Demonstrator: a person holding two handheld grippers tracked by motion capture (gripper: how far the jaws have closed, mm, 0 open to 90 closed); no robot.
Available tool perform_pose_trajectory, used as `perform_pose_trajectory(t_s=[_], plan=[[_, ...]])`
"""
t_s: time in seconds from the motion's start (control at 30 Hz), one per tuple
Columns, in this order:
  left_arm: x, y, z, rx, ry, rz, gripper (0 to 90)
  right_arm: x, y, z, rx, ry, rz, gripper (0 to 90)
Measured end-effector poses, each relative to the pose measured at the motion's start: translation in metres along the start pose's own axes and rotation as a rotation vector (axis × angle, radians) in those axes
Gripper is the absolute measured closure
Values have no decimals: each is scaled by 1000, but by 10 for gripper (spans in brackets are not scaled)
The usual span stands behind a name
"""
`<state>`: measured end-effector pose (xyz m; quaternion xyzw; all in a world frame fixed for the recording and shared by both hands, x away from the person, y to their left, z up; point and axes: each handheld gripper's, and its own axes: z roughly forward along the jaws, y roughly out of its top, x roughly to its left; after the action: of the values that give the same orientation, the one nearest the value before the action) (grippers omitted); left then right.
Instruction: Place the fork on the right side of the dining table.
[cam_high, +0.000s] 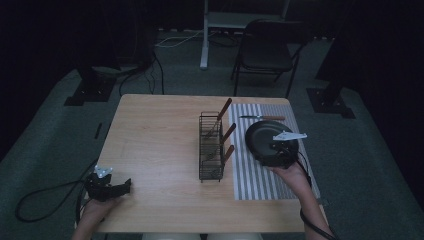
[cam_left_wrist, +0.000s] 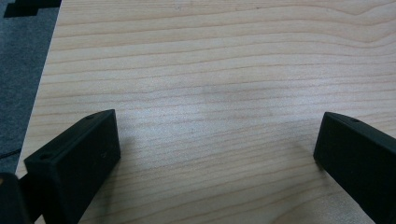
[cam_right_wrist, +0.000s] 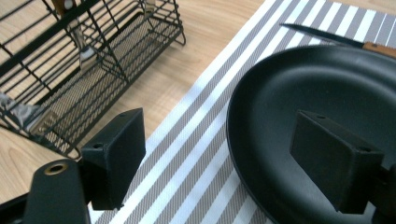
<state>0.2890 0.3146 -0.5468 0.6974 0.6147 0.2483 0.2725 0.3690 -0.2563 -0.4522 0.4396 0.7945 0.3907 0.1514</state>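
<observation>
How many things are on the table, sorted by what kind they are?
Wire rack: 1
Wooden-handled utensils in the rack: 3
Black plate: 1
Knife: 1
Striped mat: 1
Total: 7

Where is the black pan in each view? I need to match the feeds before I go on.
High view: pan right of centre, on the striped mat, under the right gripper.
Right gripper view: pan at right, one jaw above its inside, the other outside its rim.
Left gripper view: bare tabletop between the jaws.
Shared landmark: the wire rack left of the mat.
</observation>
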Motion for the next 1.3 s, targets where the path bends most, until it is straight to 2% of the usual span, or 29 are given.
perform_pose_trajectory(t_s=[0.5,0.7,0.83,1.3], plan=[[0,0,0,0,0,0,6,-1,32,13,-8,10,-13,182],[0,0,0,0,0,-1,6,-6,47,12,-21,7,-7,182],[0,0,0,0,0,0,6,-7,57,12,-30,13,-3,214],[0,0,0,0,0,0,6,-5,89,25,-26,16,-17,214]])
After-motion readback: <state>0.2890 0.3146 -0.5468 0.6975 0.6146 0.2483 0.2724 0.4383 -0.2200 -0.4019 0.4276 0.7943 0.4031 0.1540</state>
